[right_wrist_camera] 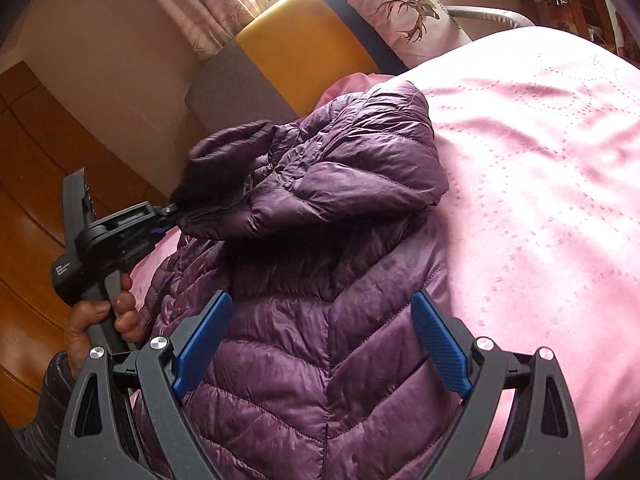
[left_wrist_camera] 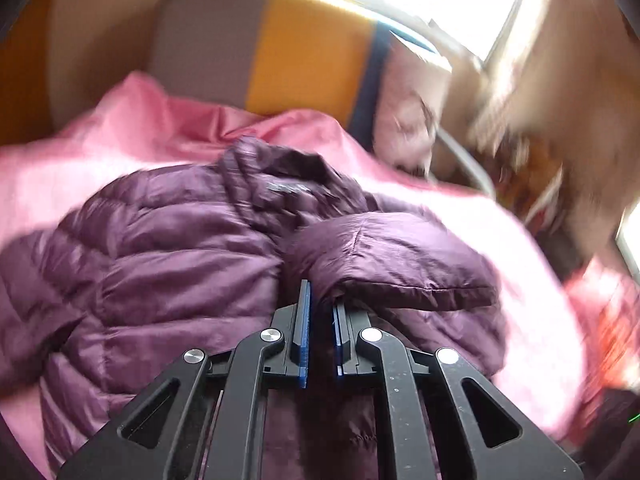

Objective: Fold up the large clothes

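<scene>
jacket: purple quilted jacket is spread on the pink bed cover.
left claw: clamped on a sleeve end, held up.
right claw: jaws apart over the jacket, nothing gripped.

Little can be read. In the right wrist view, the left gripper bears a small white label in three short lines on the dark block at its rear end; the letters are too small to make out. A second pale line of print runs along the top of its body, likewise illegible. In the left wrist view, the jacket shows a small pale mark near its collar, blurred beyond reading. The pillow carries a deer's-head drawing, without words.
</scene>
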The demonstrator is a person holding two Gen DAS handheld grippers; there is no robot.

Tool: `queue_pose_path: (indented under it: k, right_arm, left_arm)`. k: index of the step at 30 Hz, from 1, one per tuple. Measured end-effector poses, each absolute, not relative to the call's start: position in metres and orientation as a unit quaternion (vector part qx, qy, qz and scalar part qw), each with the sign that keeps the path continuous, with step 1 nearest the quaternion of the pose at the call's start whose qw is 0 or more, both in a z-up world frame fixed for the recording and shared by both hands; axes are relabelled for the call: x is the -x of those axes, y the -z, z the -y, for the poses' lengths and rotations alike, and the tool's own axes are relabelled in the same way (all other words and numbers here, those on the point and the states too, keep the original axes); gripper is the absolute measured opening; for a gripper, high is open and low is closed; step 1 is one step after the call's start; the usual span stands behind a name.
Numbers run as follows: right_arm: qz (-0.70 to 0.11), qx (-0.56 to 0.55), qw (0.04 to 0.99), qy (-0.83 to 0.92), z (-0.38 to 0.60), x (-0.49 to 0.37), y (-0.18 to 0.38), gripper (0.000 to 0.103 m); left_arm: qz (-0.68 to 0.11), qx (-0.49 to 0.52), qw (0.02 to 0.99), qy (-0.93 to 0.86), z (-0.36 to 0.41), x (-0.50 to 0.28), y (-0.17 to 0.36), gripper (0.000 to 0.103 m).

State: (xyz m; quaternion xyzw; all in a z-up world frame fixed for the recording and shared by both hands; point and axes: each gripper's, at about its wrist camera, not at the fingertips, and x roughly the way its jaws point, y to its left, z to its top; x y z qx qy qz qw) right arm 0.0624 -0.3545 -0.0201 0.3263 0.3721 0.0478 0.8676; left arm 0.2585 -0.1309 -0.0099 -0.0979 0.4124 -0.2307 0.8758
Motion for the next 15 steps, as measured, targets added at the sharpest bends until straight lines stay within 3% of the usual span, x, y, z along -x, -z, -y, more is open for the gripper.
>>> queue_pose_path:
  k: [8, 10, 11, 12, 13, 15]
  right_arm:
    - [-0.354, -0.310, 0.882, -0.023, 0.351, -0.093, 0.007, 0.089]
    - [-0.355, -0.299, 0.885, -0.015, 0.350, -0.104, 0.003, 0.088]
    - [-0.357, -0.290, 0.888, -0.007, 0.350, -0.110, 0.001, 0.088]
    - [-0.360, -0.282, 0.889, 0.003, 0.349, -0.115, 0.001, 0.088]
    - [-0.362, -0.276, 0.890, 0.010, 0.350, -0.122, -0.001, 0.087]
    - [-0.364, -0.266, 0.892, 0.025, 0.353, -0.133, -0.002, 0.087]
  left_arm:
    - [-0.466, 0.255, 0.823, 0.202, 0.033, -0.273, 0.052, 0.011]
    - [-0.475, 0.303, 0.803, 0.194, 0.012, -0.271, 0.068, 0.032]
    - [-0.475, 0.332, 0.792, 0.191, 0.001, -0.271, 0.075, 0.053]
    - [-0.473, 0.353, 0.785, 0.189, -0.007, -0.270, 0.079, 0.063]
    - [-0.465, 0.383, 0.776, 0.187, -0.018, -0.270, 0.083, 0.070]
    - [-0.462, 0.413, 0.761, 0.190, -0.029, -0.277, 0.088, 0.070]
